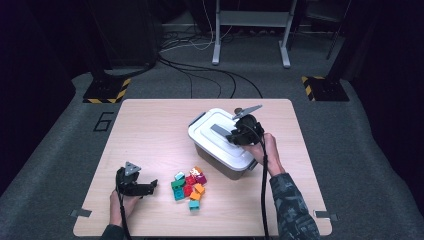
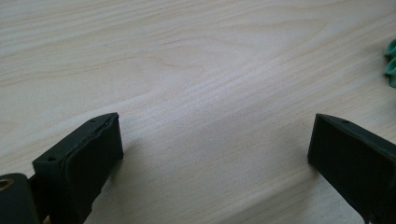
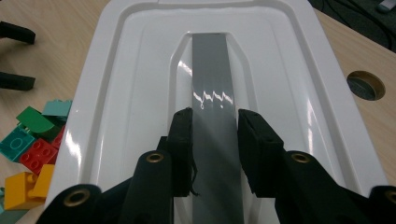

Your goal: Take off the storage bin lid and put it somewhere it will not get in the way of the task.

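so, wooden table (image 1: 150, 125) first: light grain, bare on its left half. white lidded box (image 1: 220, 150) sits right of centre, turned at an angle to the table edges, lid (image 3: 116, 70) on. grey handle (image 3: 212, 79) runs down the middle of the lid in a recess. right gripper (image 3: 214, 126) is on top of the lid, its jaws straddling that handle, one pad on each long edge, clamped onto it at the near end. high view shows the same: right gripper (image 1: 240, 134) over the lid centre, hand behind it. left gripper (image 1: 145, 189) rests low on the table near the front left, jaws spread wide, nothing between them but bare wood. pile of coloured bricks (image 1: 189, 184) lies just in front of the box, between both grippers.
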`<state>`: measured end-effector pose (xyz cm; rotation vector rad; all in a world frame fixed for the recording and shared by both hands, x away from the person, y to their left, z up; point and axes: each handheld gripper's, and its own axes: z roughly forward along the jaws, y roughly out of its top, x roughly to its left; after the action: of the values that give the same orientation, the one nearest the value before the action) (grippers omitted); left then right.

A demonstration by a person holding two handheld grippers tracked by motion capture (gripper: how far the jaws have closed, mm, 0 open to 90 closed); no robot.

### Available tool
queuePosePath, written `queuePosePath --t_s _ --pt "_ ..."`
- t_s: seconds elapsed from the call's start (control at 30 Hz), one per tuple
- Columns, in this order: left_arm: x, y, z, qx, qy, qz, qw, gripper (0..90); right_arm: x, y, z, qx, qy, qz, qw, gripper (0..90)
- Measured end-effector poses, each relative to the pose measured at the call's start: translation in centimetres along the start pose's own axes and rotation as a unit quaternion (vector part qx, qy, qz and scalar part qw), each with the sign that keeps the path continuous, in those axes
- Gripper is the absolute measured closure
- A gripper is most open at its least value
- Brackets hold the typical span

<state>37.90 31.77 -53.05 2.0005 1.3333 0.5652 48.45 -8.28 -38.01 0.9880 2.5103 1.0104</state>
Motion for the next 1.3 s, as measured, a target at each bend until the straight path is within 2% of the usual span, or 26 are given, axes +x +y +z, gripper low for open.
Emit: queuePosePath --t_s 0.37,0.57,0.83,0.97,1.07,1.3 --pt "0.0 0.0 0.0 0.000 0.000 -0.001 1.0000 2.9 0.0 -0.2 -1.3 -0.012 -0.006 0.001 0.9999 66.7" --pt "0.0 0.0 0.0 0.000 0.001 0.000 1.0000 2.9 0.2 -0.3 -0.3 0.014 -0.013 -0.006 0.9998 66.4" --pt "0.0 0.0 0.0 0.000 0.000 0.000 1.0000 2.9 0.0 0.6 0.4 0.019 -0.016 -0.004 0.9997 65.2" --pt "0.0 0.0 0.0 0.000 0.000 0.000 1.0000 2.9 0.0 1.3 1.0 0.022 -0.015 0.000 0.9996 60.4" --pt "0.0 0.0 0.0 0.000 0.001 0.000 1.0000 2.9 0.2 1.7 1.5 0.023 -0.014 0.002 0.9996 65.6" --pt "0.0 0.0 0.0 0.000 0.000 -0.001 1.0000 2.9 0.2 1.8 1.5 0.022 -0.016 0.006 0.9996 66.5"
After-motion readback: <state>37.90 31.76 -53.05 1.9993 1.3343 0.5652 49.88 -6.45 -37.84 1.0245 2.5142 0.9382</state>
